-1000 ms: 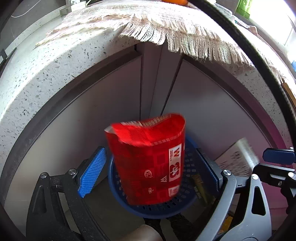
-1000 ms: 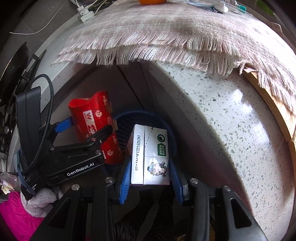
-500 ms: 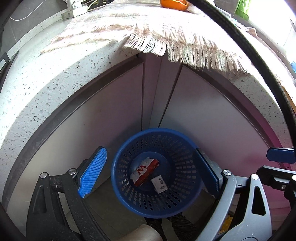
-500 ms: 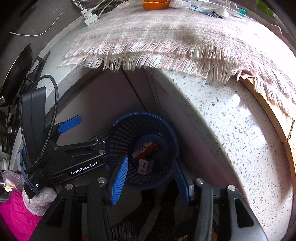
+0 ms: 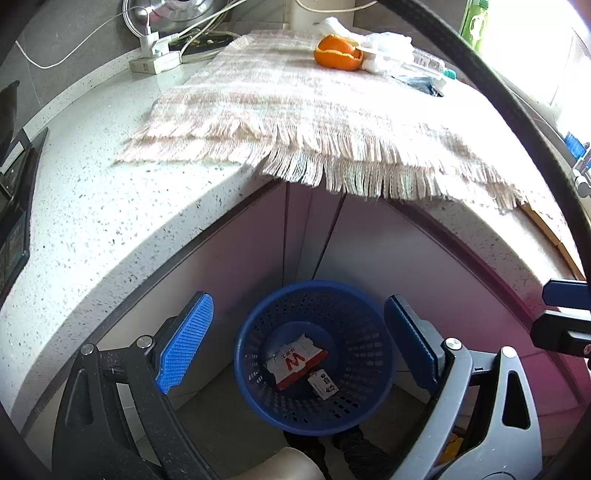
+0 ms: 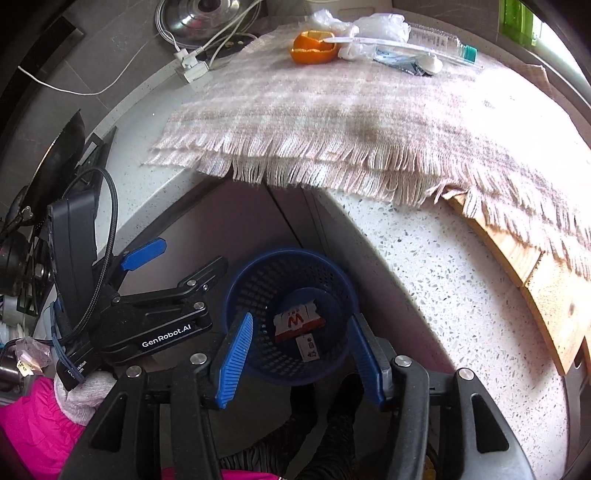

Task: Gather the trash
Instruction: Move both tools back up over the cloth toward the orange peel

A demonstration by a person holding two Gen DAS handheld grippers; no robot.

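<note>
A blue mesh basket (image 5: 258,332) stands on the floor below the counter edge. Inside it lie a red snack bag (image 5: 295,363) and a small white carton (image 5: 324,384). High above the basket, my left gripper (image 5: 299,343) is open and holds nothing. The right gripper (image 6: 299,354) hangs over the same basket (image 6: 243,284) with its jaws still opening and nothing between them. The red bag (image 6: 297,321) and carton (image 6: 307,347) show far below it. On the fringed cloth (image 5: 314,110) rest an orange peel (image 5: 338,53), crumpled plastic (image 6: 380,24) and a plastic bottle (image 6: 439,38).
A speckled stone counter (image 5: 92,221) curves around the basket. A white power strip (image 5: 155,61) with cables sits at the back, and a wooden board (image 6: 546,295) lies under the cloth at the right. A dark pan (image 6: 62,155) stands to the left. A pink sleeve (image 6: 29,424) is at the bottom left.
The red bag left my left gripper and the white carton left the right one; both now lie in the basket. Both grippers rose, so the countertop came into view.
</note>
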